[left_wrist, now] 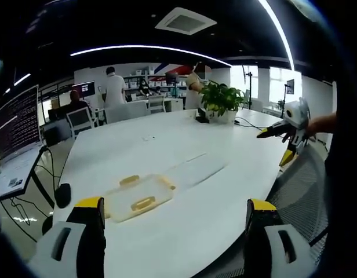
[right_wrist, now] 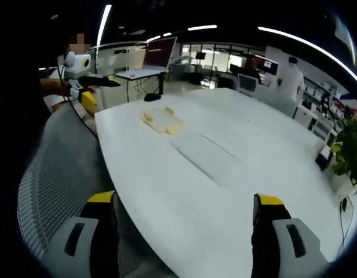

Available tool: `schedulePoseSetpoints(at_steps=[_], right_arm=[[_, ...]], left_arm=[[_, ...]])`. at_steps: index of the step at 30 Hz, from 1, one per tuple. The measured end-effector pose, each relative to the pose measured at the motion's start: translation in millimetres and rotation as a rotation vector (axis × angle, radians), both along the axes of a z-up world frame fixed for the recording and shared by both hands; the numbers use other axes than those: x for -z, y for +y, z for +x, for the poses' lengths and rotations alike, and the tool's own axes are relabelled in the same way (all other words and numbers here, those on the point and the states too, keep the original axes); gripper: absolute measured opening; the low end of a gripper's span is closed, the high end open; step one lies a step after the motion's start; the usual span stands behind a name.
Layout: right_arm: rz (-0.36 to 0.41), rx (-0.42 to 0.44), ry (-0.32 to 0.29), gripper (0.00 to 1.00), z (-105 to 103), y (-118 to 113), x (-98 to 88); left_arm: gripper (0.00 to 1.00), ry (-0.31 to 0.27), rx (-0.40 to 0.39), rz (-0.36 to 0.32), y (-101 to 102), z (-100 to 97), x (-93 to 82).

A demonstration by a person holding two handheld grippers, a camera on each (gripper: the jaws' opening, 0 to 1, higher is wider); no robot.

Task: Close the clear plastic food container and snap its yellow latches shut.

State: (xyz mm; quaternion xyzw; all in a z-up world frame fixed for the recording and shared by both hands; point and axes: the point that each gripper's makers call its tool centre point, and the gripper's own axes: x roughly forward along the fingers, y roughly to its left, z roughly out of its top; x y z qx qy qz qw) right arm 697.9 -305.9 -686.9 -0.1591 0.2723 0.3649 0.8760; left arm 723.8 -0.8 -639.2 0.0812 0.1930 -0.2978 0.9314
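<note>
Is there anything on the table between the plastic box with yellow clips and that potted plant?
In the left gripper view, nothing stands between the box and the plant, just bare white table with a flat seam panel.

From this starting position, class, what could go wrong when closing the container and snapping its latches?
The food container sits near the table's edge; pressing a yellow latch sideways might slide it off. Both grippers, left and right, hang open and well away from it, so a hasty approach could knock it askew.
</note>
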Motion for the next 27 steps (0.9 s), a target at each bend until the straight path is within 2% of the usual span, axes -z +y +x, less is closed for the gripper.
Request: schedulePoseSetpoints(at_steps=[13, 27], right_arm=[[-0.014, -0.072, 0.007, 0.92, 11, 10, -10.6], [-0.026, -0.157, 0.026, 0.88, 32, 16, -21.6]], left_arm=[[0.98, 0.016, 0.027, -0.006, 5, 8.6, -7.1], [0.97, 0.012, 0.068, 0.022, 20, 29.6, -14.2]])
